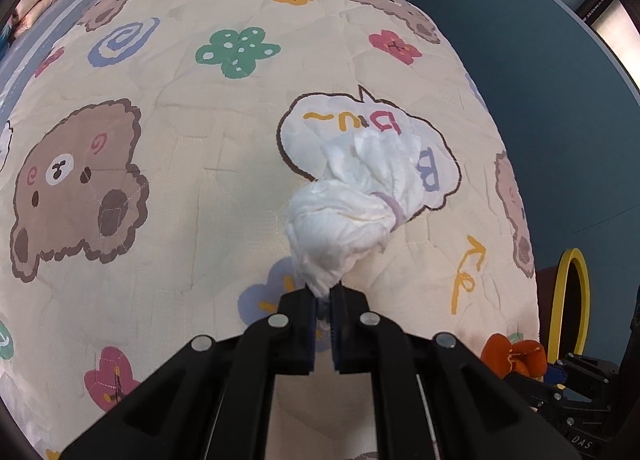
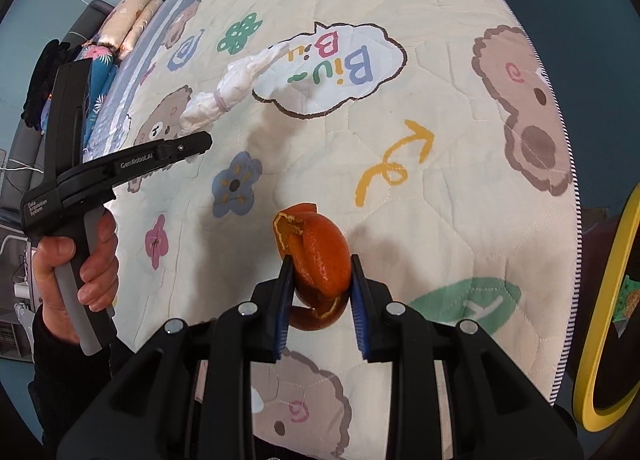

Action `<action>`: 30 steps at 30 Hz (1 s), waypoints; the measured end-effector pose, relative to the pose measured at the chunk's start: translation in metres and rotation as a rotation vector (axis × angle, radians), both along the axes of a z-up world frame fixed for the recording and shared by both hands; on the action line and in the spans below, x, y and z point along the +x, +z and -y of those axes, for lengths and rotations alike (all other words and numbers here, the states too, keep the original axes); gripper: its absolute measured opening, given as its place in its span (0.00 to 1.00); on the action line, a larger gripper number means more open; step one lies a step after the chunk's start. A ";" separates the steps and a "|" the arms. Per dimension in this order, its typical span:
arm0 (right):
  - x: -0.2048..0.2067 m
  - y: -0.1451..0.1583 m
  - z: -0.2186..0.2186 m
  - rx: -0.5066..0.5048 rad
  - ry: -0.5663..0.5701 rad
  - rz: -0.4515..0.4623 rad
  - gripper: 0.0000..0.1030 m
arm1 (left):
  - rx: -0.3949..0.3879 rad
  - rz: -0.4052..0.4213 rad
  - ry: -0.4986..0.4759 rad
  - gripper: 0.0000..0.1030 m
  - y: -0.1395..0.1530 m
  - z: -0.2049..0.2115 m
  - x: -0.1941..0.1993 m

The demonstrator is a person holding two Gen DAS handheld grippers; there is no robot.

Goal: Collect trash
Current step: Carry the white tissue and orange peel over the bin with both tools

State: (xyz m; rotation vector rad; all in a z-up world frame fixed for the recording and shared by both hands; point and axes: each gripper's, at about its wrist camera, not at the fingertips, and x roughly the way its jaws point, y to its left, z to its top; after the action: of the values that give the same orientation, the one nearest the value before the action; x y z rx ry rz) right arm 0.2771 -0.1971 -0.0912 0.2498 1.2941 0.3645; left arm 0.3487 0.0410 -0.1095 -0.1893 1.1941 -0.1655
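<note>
A crumpled white tissue [image 1: 352, 199] with a pale band around its middle hangs above the bed, pinched at its near end by my left gripper [image 1: 325, 296], which is shut on it. The right wrist view shows that tissue [image 2: 224, 93] sticking out past the left gripper [image 2: 196, 147], held by a person's hand [image 2: 80, 260]. My right gripper [image 2: 320, 272] is shut on a piece of orange peel [image 2: 320, 260], its blue pads pressing both sides. The peel [image 1: 516, 356] and right gripper also show at the lower right of the left wrist view.
A cream quilt [image 1: 200, 179] printed with bears, flowers and a speech bubble covers the bed below both grippers. A yellow-rimmed bin [image 2: 600, 320] stands off the bed's right edge, seen also in the left wrist view as the yellow rim [image 1: 576, 300]. Folded bedding [image 2: 132, 15] lies at the far left.
</note>
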 end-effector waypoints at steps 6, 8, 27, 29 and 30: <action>-0.017 0.009 0.013 0.004 -0.017 0.020 0.25 | 0.015 0.011 -0.028 0.05 0.010 0.012 -0.022; -0.022 0.013 0.019 0.005 -0.026 0.029 0.25 | 0.017 0.013 -0.039 0.05 0.012 0.017 -0.028; -0.063 0.034 0.135 -0.003 -0.205 0.078 0.25 | -0.029 0.016 -0.219 0.05 0.022 0.131 -0.067; -0.067 0.036 0.154 -0.006 -0.234 0.082 0.25 | -0.033 0.017 -0.238 0.05 0.023 0.145 -0.069; -0.067 0.036 0.160 -0.007 -0.242 0.083 0.25 | -0.039 0.016 -0.249 0.05 0.023 0.153 -0.070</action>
State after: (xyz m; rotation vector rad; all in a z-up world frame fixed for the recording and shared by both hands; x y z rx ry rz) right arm 0.2096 -0.3569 -0.0550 0.3775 1.1685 0.1620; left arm 0.2787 -0.1119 -0.0863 -0.0720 1.1971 -0.4077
